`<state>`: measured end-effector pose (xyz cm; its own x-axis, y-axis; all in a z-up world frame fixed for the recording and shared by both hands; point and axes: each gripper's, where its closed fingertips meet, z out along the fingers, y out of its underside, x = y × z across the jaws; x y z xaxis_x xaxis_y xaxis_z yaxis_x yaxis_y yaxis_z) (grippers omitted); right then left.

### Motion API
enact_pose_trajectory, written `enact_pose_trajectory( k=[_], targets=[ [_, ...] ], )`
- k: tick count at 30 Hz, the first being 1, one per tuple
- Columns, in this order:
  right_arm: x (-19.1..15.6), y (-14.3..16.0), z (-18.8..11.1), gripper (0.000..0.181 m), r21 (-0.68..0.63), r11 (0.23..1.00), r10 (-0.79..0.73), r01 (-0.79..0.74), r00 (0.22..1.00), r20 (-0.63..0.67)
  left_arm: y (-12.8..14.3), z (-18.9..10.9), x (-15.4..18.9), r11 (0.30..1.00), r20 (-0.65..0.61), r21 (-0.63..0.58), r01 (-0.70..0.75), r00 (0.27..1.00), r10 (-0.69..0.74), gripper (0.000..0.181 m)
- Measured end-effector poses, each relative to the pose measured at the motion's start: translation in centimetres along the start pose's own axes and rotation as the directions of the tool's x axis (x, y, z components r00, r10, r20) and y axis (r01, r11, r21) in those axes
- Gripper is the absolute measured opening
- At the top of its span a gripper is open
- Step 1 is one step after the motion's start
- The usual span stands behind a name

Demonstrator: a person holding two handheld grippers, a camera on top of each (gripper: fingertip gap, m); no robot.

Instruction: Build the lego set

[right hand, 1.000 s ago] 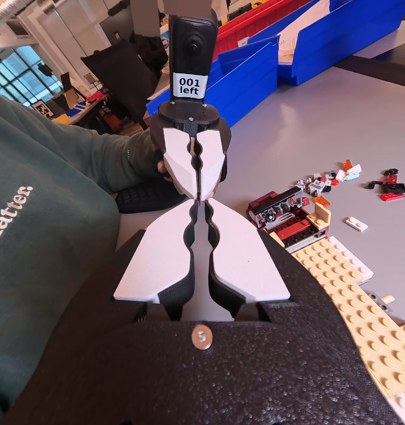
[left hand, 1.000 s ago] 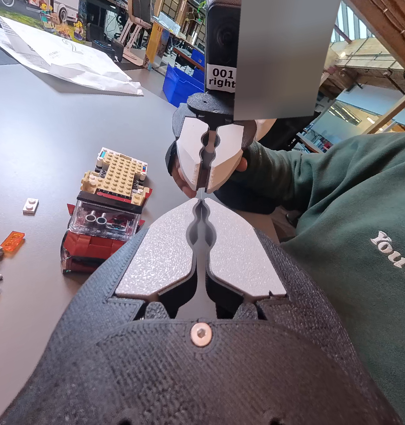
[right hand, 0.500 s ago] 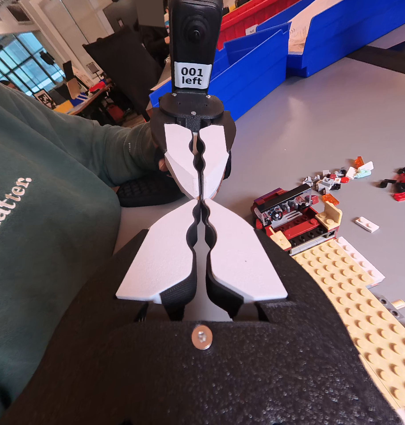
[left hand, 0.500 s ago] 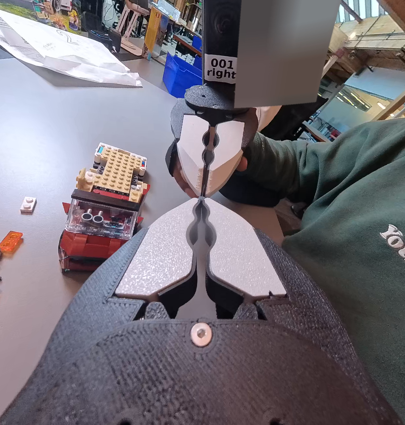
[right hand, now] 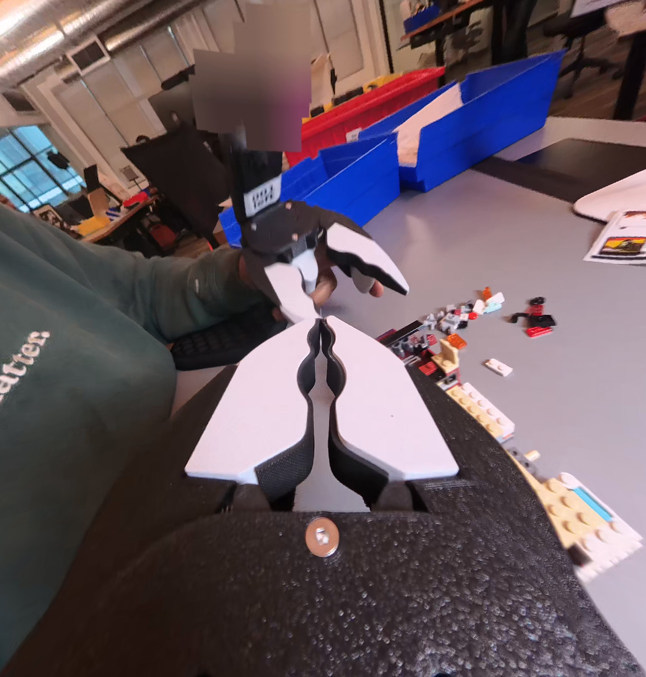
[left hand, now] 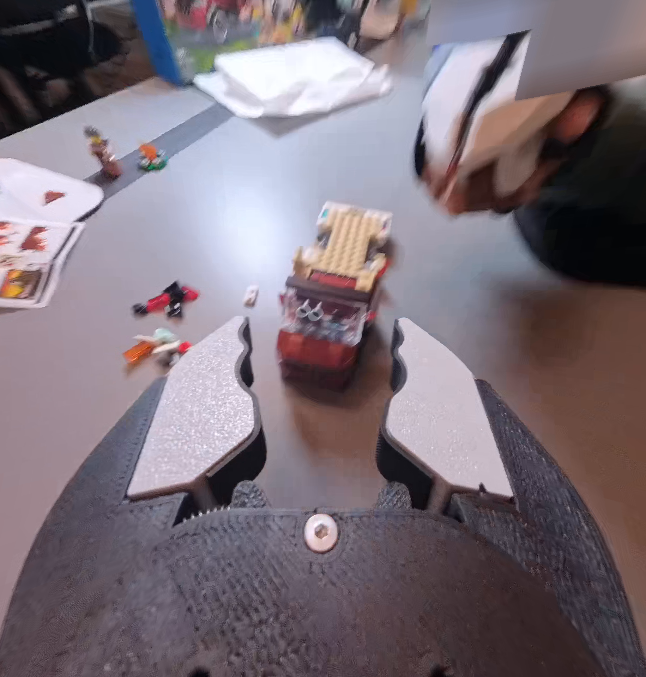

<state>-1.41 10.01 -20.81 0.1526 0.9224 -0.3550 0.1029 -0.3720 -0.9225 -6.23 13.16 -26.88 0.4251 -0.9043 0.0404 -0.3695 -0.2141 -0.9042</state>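
The left gripper (left hand: pixel 319 326) spreads its fingers wide, framing the lego vehicle (left hand: pixel 336 296) at centre frame on the desk (left hand: pixel 211 227). The right gripper (right hand: pixel 322 320) has fingers pressed together, seemingly empty.

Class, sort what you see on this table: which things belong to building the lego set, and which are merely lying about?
Belongs to the job:
- half-built lego vehicle
- loose lego pieces
- instruction booklet
- left gripper, fingers open
- right gripper, fingers shut

Lying about:
- blue bins
- red bin
- white paper bag
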Motion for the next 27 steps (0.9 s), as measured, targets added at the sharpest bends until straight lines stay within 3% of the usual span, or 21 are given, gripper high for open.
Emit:
enact_pose_trajectory(
  k=[2, 5, 7, 11, 14, 21, 27],
  targets=[
    [0.7, -0.9, -1.0, 0.000, 0.038, 0.999, 0.012, -0.011, 1.000, -0.027, 2.4, 1.1, -1.0, 0.987, 0.065, -0.138, -0.079, 0.994, 0.088, 0.089],
    [1.3, -1.8, -2.0, 0.000, 0.078, 0.997, 0.028, -0.025, 0.999, -0.042, 3.1, 2.7, -1.0, 0.975, 0.061, -0.193, -0.108, 0.991, 0.122, 0.095],
    [1.3, -2.0, -2.4, 0.000, 0.091, 0.995, 0.035, -0.031, 0.999, -0.042, 3.0, 3.6, -0.9, 0.973, 0.025, -0.209, -0.103, 0.994, 0.111, 0.091],
    [1.1, -2.6, -3.0, 0.000, 0.104, 0.994, 0.024, -0.020, 0.999, -0.041, 3.7, 4.2, -0.2, 0.967, -0.075, -0.242, -0.085, 0.995, 0.069, 0.063],
    [0.9, -3.1, -3.7, 0.000, 0.120, 0.993, 0.018, -0.013, 0.999, -0.036, 3.8, 3.2, -0.2, 0.954, -0.104, -0.275, -0.120, 0.990, 0.095, 0.063],
    [0.2, -4.4, -5.7, 0.000, 0.154, 0.988, 0.024, -0.019, 0.999, -0.032, -0.2, -0.8, 0.6, 0.933, -0.307, -0.357, 0.038, 0.939, -0.156, 0.062],
    [-1.2, -3.7, -6.1, 0.000, 0.138, 0.989, 0.057, -0.057, 0.998, 0.004, -2.0, -3.0, 1.8, 0.809, -0.476, -0.585, 0.051, 0.787, -0.394, 0.062]
  ],
)
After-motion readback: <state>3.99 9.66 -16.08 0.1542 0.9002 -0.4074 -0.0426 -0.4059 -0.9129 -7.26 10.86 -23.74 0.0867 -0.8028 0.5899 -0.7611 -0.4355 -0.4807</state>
